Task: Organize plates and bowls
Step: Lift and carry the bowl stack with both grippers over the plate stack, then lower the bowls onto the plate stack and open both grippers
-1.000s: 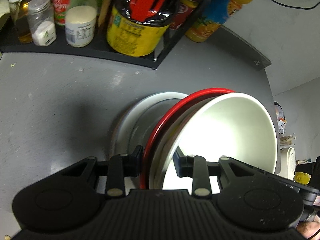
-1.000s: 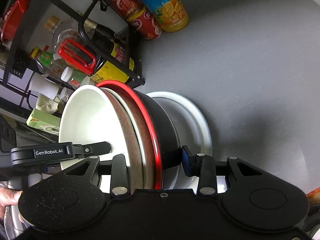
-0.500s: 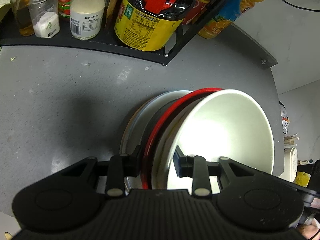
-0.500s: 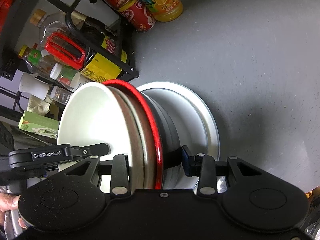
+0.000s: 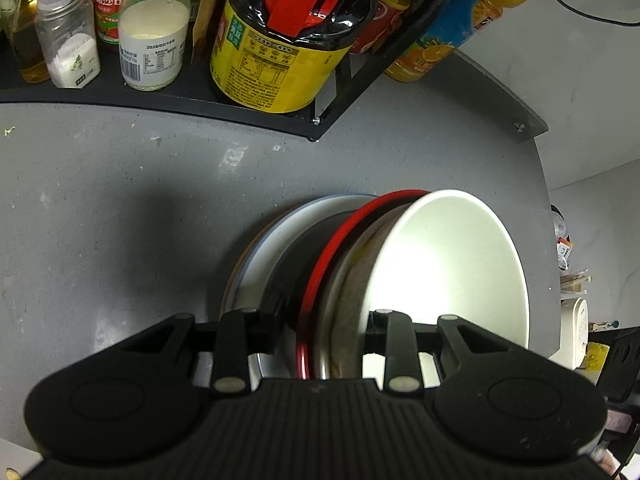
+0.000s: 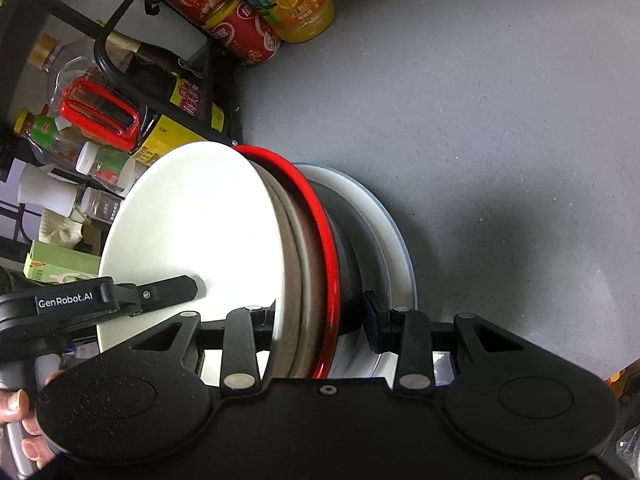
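Both grippers pinch one nested stack of bowls, tilted on edge over the white plate (image 5: 304,216) that lies flat on the grey counter (image 5: 120,208). The plate serves as the landmark.

In the left wrist view, the left gripper (image 5: 324,320) has one finger against the black outer wall of the red-rimmed bowl (image 5: 340,236) and the other inside the white bowl (image 5: 452,264), so its jaws are clamped across the stack's rim. A brown bowl (image 5: 356,280) sits between the red rim and the white bowl. The stack leans just above the plate's right half; whether it touches the plate cannot be told. Beyond the plate, a black rack (image 5: 200,104) carries a yellow-labelled bottle (image 5: 276,56), jars and a shaker. An orange juice bottle (image 5: 436,48) stands to the right of the rack.

The right wrist view shows the same stack from the other side. The right gripper (image 6: 320,320) clamps it too, one finger inside the white bowl (image 6: 192,240) and the other on the black wall under the red rim (image 6: 316,216). Only this view shows the left gripper's finger (image 6: 160,292) reaching into the white bowl, a person's fingers (image 6: 16,404) on its handle, and two red cans (image 6: 236,36) beside the juice bottle (image 6: 296,4), beyond the plate (image 6: 388,240).
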`<state>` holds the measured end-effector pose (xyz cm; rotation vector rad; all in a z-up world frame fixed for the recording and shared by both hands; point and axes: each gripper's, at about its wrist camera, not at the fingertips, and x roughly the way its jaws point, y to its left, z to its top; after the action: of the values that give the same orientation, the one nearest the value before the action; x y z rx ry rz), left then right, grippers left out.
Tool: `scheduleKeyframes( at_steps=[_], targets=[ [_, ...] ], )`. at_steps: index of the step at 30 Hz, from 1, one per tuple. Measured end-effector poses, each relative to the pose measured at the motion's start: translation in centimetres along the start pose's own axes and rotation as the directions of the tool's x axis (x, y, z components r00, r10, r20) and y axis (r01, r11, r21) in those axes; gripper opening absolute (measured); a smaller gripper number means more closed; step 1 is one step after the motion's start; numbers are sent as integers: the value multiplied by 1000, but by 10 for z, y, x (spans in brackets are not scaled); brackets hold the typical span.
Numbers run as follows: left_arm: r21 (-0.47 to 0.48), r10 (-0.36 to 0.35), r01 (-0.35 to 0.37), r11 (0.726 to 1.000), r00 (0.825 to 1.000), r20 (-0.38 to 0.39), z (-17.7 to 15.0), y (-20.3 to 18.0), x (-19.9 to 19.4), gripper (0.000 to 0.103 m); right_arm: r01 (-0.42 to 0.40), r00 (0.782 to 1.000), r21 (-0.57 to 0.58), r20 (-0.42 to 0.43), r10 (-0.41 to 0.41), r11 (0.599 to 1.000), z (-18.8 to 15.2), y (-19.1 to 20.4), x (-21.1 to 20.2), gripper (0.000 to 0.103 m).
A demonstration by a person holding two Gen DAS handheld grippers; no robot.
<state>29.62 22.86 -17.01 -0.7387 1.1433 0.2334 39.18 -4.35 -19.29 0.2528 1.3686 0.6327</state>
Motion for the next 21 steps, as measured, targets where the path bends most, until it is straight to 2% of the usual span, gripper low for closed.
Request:
scheduleKeyframes(
  at_steps=[6, 8, 10, 11, 13, 16, 21],
  targets=[
    [65, 2, -3, 998, 1000, 15, 3, -5, -5, 34, -5, 1000, 37, 26, 4, 999, -2, -3, -3, 39],
    [111, 7, -11, 994, 1000, 31, 4, -9, -10, 38, 0, 999, 29, 44, -1, 1000, -4, 2, -10, 46],
    [138, 5, -11, 990, 999, 38, 4, -10, -15, 54, 6, 997, 16, 73, -7, 1000, -7, 5, -17, 53],
    [147, 13, -19, 989, 999, 40, 4, -11, -17, 57, 18, 996, 14, 86, -19, 1000, -8, 5, -21, 56],
    [164, 27, -36, 986, 998, 54, 3, -11, -23, 71, 28, 994, 17, 107, -29, 999, -11, 6, -28, 59],
    [178, 24, -38, 983, 997, 78, 1, -12, -33, 76, 24, 989, 26, 147, -28, 999, -19, 4, -40, 65],
    [177, 17, -42, 983, 990, 138, -4, -14, -52, 84, 49, 973, 14, 225, -50, 999, -33, 2, -66, 84]
  ],
)
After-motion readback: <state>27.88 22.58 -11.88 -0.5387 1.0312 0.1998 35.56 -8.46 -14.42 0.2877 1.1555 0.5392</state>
